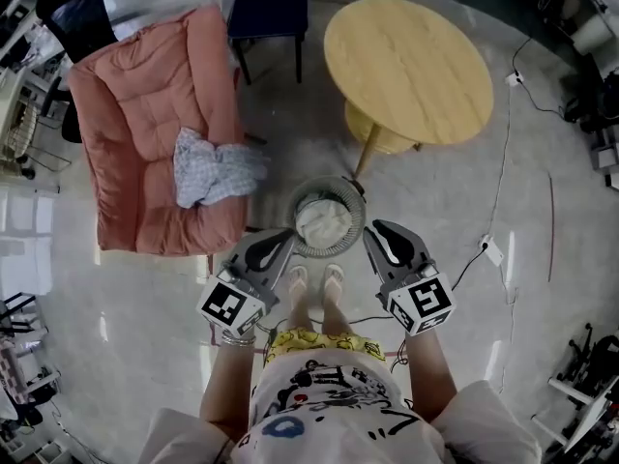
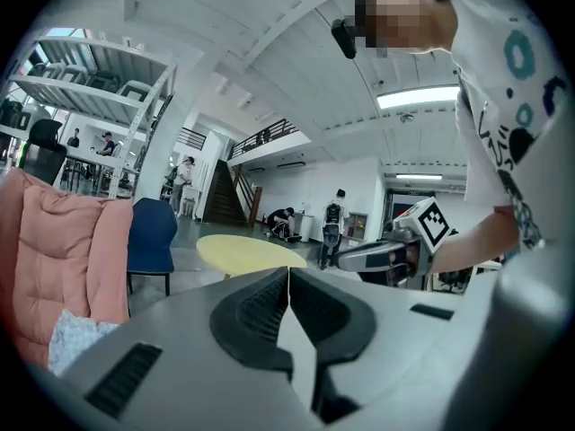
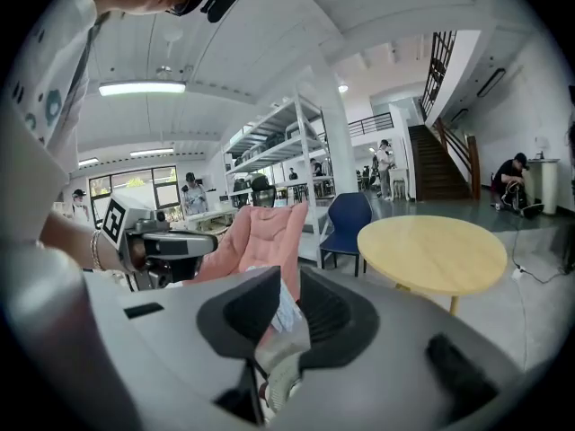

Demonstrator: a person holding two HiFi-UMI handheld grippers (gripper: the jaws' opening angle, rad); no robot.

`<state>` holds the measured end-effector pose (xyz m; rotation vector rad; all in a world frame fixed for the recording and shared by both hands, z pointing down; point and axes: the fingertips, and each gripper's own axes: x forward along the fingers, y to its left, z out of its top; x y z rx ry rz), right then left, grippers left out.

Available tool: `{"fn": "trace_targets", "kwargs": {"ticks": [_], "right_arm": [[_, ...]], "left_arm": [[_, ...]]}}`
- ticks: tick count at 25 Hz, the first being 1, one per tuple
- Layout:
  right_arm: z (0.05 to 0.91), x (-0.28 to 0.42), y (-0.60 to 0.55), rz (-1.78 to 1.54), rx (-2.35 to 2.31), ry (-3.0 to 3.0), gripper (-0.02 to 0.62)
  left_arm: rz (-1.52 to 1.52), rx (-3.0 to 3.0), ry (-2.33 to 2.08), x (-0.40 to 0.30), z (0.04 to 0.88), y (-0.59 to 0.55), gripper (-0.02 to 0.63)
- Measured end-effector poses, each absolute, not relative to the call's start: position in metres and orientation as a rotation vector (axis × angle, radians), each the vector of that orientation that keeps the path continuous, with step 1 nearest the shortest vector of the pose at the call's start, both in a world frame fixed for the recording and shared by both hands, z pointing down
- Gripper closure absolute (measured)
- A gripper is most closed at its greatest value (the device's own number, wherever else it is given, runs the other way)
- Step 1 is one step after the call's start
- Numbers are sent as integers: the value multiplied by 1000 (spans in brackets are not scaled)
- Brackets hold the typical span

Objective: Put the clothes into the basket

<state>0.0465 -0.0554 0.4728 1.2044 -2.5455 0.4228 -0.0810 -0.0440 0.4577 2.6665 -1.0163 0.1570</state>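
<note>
A round wire basket [image 1: 359, 204] stands on the floor just ahead of the person's feet, with a white garment [image 1: 324, 220] lying in it. A pale patterned garment [image 1: 215, 167] is heaped on the pink lounge cushion [image 1: 145, 114], and it also shows low in the left gripper view [image 2: 76, 335]. My left gripper [image 1: 276, 246] hangs above the basket's left side, its jaws shut [image 2: 288, 281] on nothing. My right gripper [image 1: 380, 232] hangs over the basket's right side. Its jaws [image 3: 289, 285] stand a little apart with nothing between them.
A round wooden table [image 1: 406, 66] stands beyond the basket to the right, and a dark blue chair [image 1: 266, 8] behind the cushion. A white cable with a socket block [image 1: 491, 249] runs over the floor at the right. Several people and shelving stand far off [image 2: 184, 187].
</note>
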Motion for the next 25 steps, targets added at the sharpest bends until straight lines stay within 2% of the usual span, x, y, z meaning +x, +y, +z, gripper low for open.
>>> {"fn": "trace_targets", "kwargs": {"ticks": [11, 25], "right_arm": [[378, 66, -41, 281, 1273, -2665, 549], [295, 95, -39, 117, 1420, -2720, 554]], "left_arm": [[83, 2752, -1088, -97, 373, -46, 589], [-55, 2835, -1146, -108, 299, -41, 590]]}}
